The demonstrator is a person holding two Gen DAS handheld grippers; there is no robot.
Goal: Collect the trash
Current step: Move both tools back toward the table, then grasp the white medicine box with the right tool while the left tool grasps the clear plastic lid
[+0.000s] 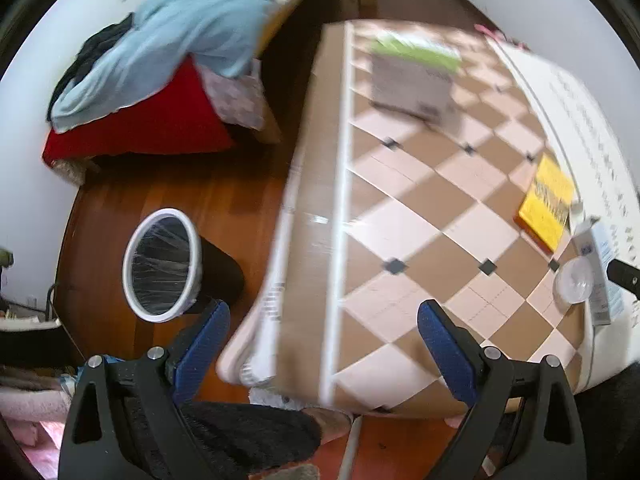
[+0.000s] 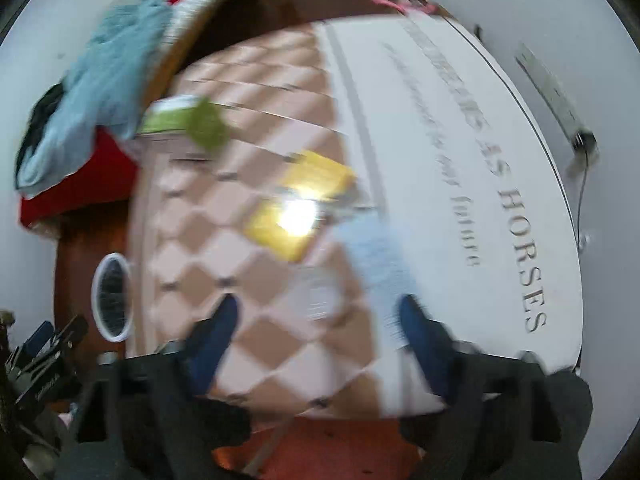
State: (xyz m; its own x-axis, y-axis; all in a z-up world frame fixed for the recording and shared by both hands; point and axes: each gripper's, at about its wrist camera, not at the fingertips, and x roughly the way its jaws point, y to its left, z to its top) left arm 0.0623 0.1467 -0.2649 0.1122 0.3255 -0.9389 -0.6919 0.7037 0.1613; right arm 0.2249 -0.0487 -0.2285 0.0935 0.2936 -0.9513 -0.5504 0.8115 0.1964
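Evidently a reach phase is in hand. Checkered bed (image 1: 400, 208) is spanned, lined bin (image 1: 162, 264) on the floor beside it. Trash is seen at the bed's right edge: clear cup (image 1: 573, 280), blue-white wrapper (image 1: 602, 256). Left gripper (image 1: 324, 328) and right gripper (image 2: 318, 320) are spread, empty. Descent onto the wrapper is needed next. Pillow lettering is shown only in the blurred right view.

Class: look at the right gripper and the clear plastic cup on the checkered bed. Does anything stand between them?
Nothing visible does. The open right gripper faces the clear plastic cup directly over bare checkered bedcover; the yellow book lies beyond the cup.
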